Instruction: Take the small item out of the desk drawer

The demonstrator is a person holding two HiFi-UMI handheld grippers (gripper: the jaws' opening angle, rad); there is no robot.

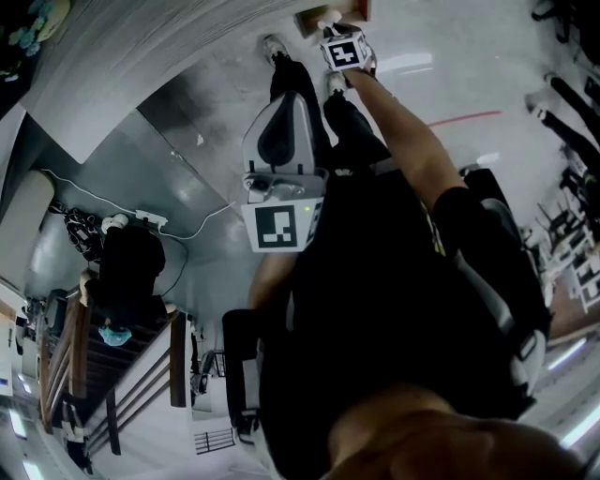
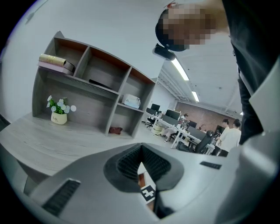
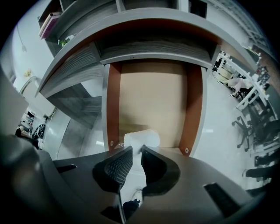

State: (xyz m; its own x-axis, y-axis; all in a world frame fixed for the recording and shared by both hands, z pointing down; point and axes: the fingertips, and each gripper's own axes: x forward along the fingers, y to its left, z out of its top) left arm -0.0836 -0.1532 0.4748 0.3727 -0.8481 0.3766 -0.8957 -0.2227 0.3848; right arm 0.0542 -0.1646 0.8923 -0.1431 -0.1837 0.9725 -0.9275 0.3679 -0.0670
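Note:
In the right gripper view the desk drawer [image 3: 153,100] stands pulled open, with a beige floor and red-brown side walls. A small white item [image 3: 142,139] lies at the drawer's near end. It reaches in between the pads of my right gripper [image 3: 136,151], whose jaws are narrowed onto it. In the head view the right gripper [image 1: 337,33] is stretched far forward at the drawer [image 1: 314,17]. My left gripper [image 1: 289,103] hangs closer in, away from the drawer. Its tips [image 2: 140,148] touch with nothing between them.
The grey desk top [image 2: 52,140] carries a shelf unit [image 2: 87,87] and a small flower pot [image 2: 58,111]. A person in black [image 1: 127,272] sits at the left. Other desks, chairs and people [image 2: 227,133] fill the room behind.

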